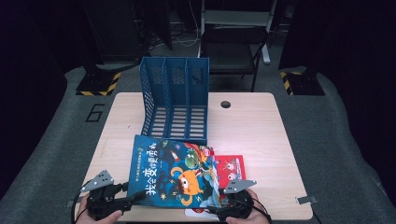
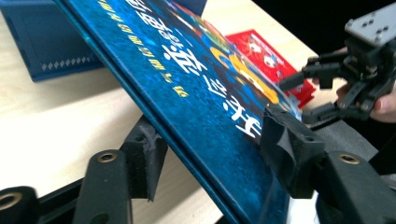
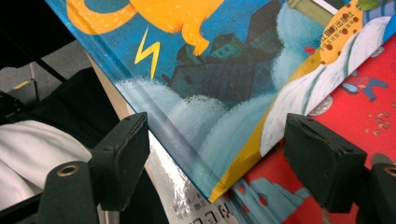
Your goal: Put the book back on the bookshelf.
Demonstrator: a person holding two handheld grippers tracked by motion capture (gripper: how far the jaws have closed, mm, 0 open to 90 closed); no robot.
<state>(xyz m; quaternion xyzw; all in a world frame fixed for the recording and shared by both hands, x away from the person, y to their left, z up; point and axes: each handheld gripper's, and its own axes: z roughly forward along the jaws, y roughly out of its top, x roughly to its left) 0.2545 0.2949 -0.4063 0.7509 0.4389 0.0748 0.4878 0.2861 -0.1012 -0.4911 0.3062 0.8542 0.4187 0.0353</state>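
Blue book (image 2: 201, 88) seemingly between both jaws

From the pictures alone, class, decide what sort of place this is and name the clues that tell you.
Probably a lab or studio set up for recording, not a home: a lone wooden table on grey carpet, dark curtained surroundings, yellow-and-black striped stand bases, and a folding chair behind. A blue file rack and picture books are props.
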